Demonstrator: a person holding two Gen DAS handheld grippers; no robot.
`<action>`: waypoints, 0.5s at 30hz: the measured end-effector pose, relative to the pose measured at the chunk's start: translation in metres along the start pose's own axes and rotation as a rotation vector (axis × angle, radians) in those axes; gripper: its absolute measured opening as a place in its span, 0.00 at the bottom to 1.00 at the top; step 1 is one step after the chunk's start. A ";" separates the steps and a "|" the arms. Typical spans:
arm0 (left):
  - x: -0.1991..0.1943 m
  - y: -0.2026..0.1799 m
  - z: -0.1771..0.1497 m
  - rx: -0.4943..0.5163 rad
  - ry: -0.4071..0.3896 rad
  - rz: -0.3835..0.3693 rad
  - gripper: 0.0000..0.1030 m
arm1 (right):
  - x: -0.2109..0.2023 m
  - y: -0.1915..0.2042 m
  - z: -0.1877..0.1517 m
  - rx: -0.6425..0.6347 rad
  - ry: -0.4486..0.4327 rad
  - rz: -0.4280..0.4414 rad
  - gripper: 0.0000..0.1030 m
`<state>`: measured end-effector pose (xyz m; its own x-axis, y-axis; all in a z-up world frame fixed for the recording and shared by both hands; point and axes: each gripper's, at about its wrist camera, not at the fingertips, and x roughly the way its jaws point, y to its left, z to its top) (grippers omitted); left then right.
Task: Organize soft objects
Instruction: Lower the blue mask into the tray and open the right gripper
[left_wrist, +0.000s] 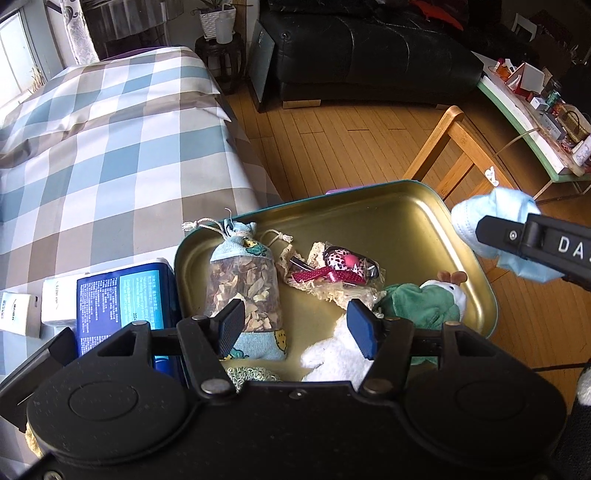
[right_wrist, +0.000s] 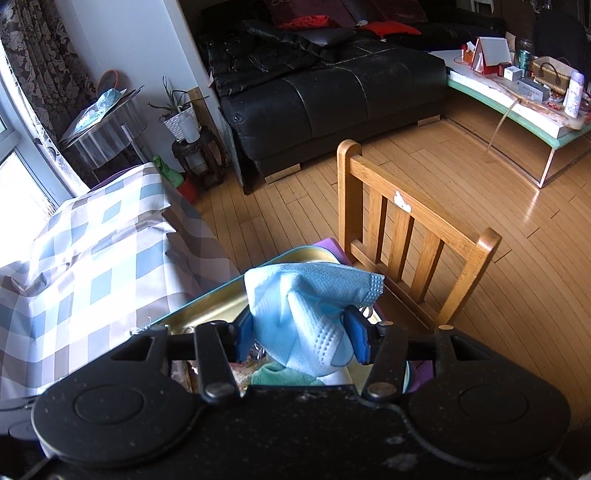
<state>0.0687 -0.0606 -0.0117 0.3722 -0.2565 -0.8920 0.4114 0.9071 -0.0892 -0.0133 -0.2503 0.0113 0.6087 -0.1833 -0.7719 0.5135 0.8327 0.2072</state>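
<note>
so, one gold tin tray (left_wrist: 424, 221) is the landmark, and the soft things lying in it count out as one mesh sachet (left_wrist: 243, 280) of dried bits with a blue cloth top, one lace pouch (left_wrist: 332, 275) tied with a red ribbon, one green plush (left_wrist: 417, 299), one white plush (left_wrist: 332, 360) and a scrap of pale green knit (left_wrist: 247, 374) at the tray's near edge. one blue face mask (right_wrist: 310, 310) is off the tray, pinched between the pads of the right gripper (right_wrist: 301, 334), which is pressed in on it above the tray's right side. the left gripper (left_wrist: 299, 325) hangs over the tray's near edge with its fingers spread, nothing between them.

the left wrist view shows the tray's whole contents, plus one dark blue packet (left_wrist: 118, 299) and two white boxes (left_wrist: 55, 301) just left of the tray; the right wrist view hides most of that behind the mask. the right wrist view shows the one wooden chair (right_wrist: 406, 229) in full just beyond the tray's far right corner, and a purple edge (right_wrist: 328, 247) under the tray.

the tray's far half is bare metal. its left rim runs near the checked cloth (left_wrist: 110, 147); beyond its far rim lies wooden floor (left_wrist: 332, 147).
</note>
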 end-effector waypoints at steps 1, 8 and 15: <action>0.000 0.000 -0.001 0.000 0.001 -0.001 0.56 | 0.000 0.001 0.001 0.001 -0.005 0.007 0.59; 0.001 0.001 -0.006 -0.001 0.013 -0.003 0.56 | -0.004 0.003 0.000 0.001 -0.027 0.019 0.67; 0.001 0.004 -0.014 -0.006 0.027 0.000 0.56 | -0.003 0.001 -0.002 0.006 -0.021 0.014 0.67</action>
<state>0.0594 -0.0532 -0.0193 0.3491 -0.2478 -0.9037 0.4069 0.9088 -0.0920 -0.0161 -0.2476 0.0127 0.6284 -0.1828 -0.7561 0.5087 0.8319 0.2217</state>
